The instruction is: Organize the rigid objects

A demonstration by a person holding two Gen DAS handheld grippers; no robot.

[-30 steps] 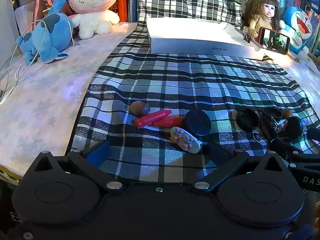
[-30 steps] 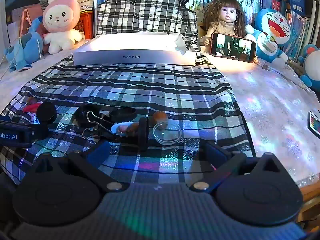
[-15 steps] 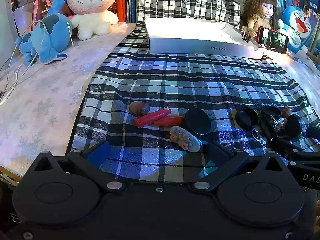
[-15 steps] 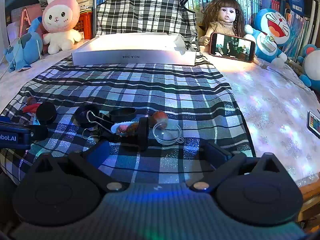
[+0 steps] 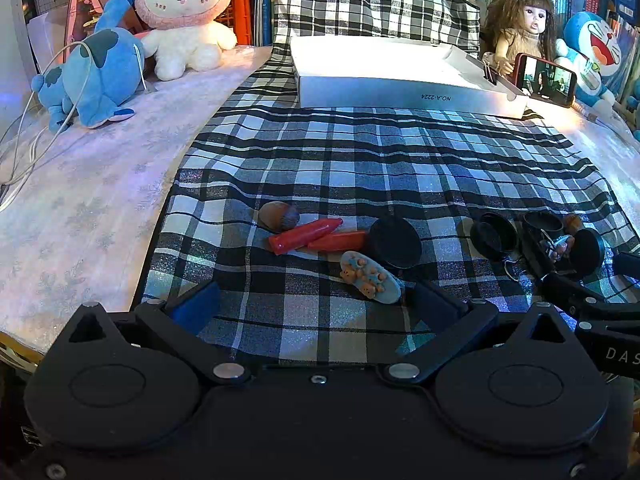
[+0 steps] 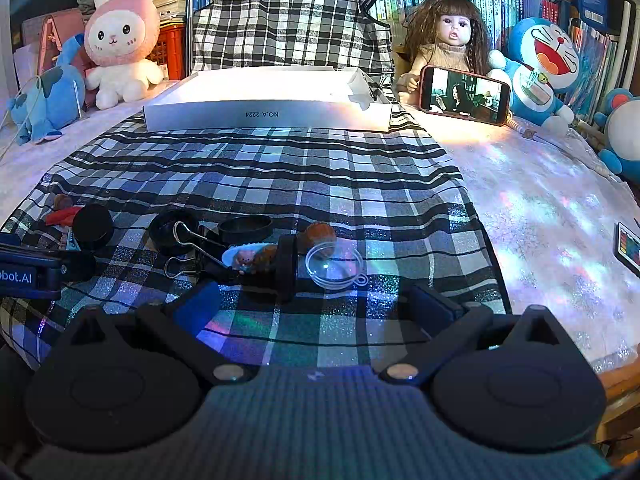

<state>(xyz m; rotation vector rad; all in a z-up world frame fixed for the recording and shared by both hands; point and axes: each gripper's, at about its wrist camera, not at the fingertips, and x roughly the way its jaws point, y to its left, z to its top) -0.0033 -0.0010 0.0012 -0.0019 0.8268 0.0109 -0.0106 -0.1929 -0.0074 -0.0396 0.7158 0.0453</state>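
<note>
Small rigid objects lie on a plaid cloth (image 5: 360, 168). In the left wrist view: a brown nut (image 5: 278, 216), two red crayon-like sticks (image 5: 306, 231), a black round lid (image 5: 395, 241), a light-blue oval clip with bears (image 5: 370, 277). My left gripper (image 5: 316, 306) is open and empty just before them. In the right wrist view: black caps (image 6: 173, 230), a binder clip (image 6: 188, 248), a black ring (image 6: 245, 229), a clear round lid (image 6: 334, 266), a brown ball (image 6: 320, 233). My right gripper (image 6: 316, 304) is open and empty before them.
A white shallow box (image 5: 400, 80) stands at the cloth's far end, also in the right wrist view (image 6: 268, 114). Plush toys (image 5: 184, 16), a doll (image 6: 452, 40) and a propped phone (image 6: 464, 94) line the back. A white cable (image 5: 24, 152) lies at left.
Both grippers have stayed nearly still; the left view has shifted only slightly. No object has moved.
</note>
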